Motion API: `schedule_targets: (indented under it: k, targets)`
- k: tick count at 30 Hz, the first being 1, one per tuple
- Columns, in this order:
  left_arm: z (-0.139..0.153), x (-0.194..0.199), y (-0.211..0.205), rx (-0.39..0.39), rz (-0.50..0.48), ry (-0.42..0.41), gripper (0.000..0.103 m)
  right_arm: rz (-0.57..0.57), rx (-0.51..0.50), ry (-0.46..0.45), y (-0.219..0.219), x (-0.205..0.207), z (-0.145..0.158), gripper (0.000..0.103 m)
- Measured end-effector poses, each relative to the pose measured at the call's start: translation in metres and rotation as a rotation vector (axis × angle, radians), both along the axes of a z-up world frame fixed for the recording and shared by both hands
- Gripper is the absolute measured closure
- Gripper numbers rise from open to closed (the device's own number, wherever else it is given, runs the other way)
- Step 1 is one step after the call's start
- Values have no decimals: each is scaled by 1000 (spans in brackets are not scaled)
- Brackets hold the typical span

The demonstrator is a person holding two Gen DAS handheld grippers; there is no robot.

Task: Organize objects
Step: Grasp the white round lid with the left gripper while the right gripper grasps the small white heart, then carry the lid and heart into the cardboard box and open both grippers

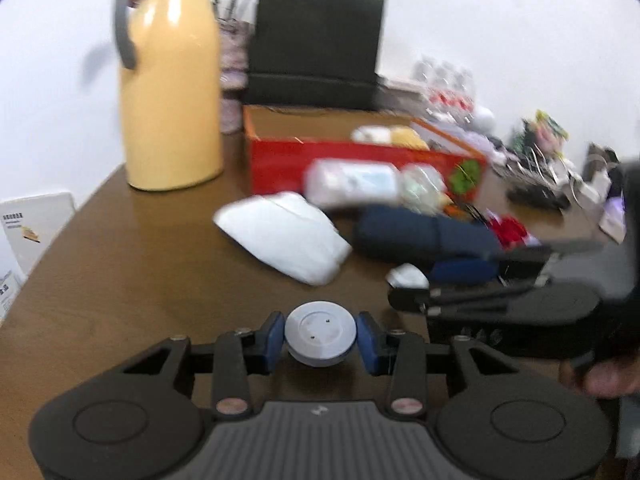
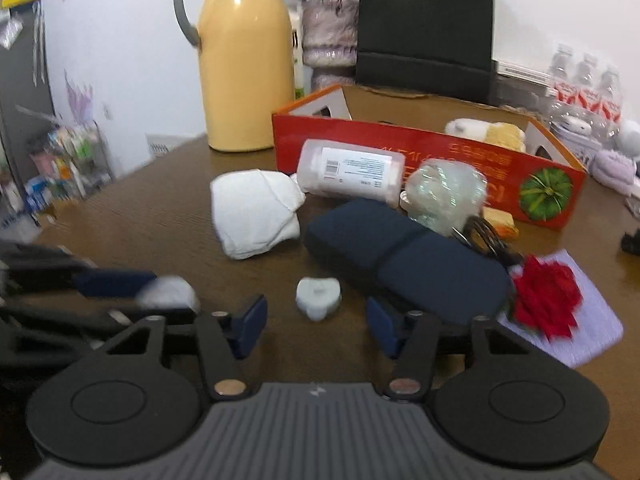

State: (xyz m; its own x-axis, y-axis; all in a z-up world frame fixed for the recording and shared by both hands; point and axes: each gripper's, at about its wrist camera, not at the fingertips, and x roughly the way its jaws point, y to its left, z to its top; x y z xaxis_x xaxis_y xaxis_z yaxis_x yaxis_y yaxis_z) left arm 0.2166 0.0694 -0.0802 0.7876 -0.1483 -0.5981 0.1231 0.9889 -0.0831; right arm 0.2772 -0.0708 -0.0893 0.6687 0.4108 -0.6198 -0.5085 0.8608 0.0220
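The left gripper (image 1: 321, 340) is clenched on a smooth grey-white round disc (image 1: 321, 334), its blue pads pressed to either side, above the brown wood-grain table (image 1: 120, 280). The right gripper (image 2: 316, 320) is released, its blue fingers spread wide with nothing between them; a small pale heart-shaped piece (image 2: 319, 297) lies on the table just ahead of the gap.

Beyond that sit a dark blue, matte, oblong case (image 2: 404, 260) and a crumpled white cloth bundle (image 2: 254, 214), apart from each other. A red fabric flower (image 2: 546, 298) rests on a lilac knitted mat (image 2: 588, 332) at the case's right end. Farther on, a translucent plastic box with a printed label (image 2: 352, 172) and a crinkly clear-wrapped bundle (image 2: 446, 196) lean against the red cardboard box (image 2: 400, 148), which is open-topped and holds pale fluffy items. A glossy yellow jug with a grey handle (image 2: 244, 68) stands left of the box, a black paper bag (image 2: 426, 24) behind it. Bare tabletop remains at the near left.
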Motion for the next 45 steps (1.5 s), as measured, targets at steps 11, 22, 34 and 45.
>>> schedule_targets:
  k: [11, 22, 34, 45]
  targets:
    - [87, -61, 27, -51, 39, -204, 65, -7, -2, -156, -23, -62, 45, 76]
    - [148, -165, 5, -50, 8, -317, 65, -39, 48, -369, -103, -170, 123, 76]
    - [84, -81, -16, -119, -18, -149, 65, -99, 103, -269, -125, -128, 105, 76]
    - [59, 109, -46, -47, -103, -157, 65, -173, 127, -167, -101, 63, 90, 76]
